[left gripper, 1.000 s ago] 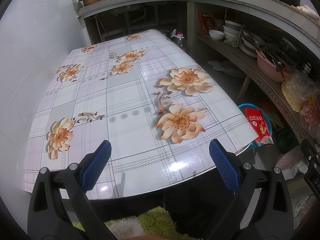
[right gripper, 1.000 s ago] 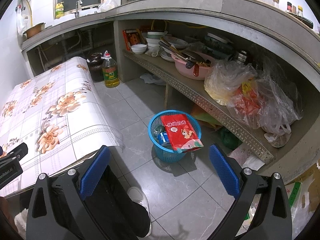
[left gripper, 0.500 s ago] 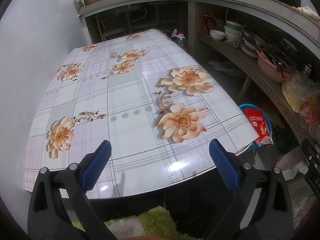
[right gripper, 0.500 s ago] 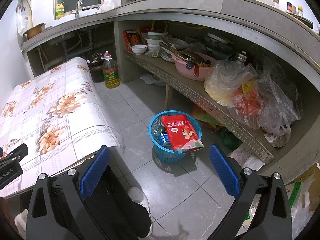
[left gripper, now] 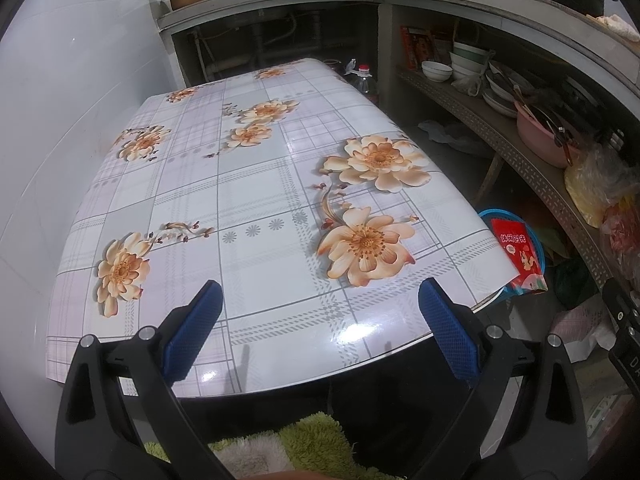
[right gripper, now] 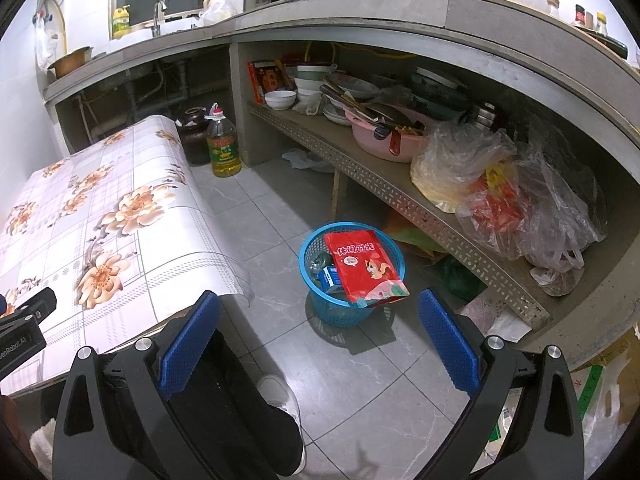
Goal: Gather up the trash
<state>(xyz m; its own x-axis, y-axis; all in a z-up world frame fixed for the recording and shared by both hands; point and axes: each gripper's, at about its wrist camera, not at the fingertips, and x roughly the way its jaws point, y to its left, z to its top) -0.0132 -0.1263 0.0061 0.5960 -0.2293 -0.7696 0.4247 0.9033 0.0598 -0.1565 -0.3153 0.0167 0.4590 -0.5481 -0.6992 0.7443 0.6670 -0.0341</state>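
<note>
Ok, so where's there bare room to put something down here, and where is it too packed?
The whole flowered table top is bare from the wall side to the near edge. The floor tiles between the table and the blue basket are open too. The shelf under the counter is crowded with bowls, a pink basin and plastic bags.

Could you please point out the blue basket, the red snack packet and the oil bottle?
blue basket (right gripper: 338, 314), right wrist view, on its front mesh wall.
red snack packet (right gripper: 362, 266), right wrist view, on its printed face.
oil bottle (right gripper: 223, 152), right wrist view, on its label.
</note>
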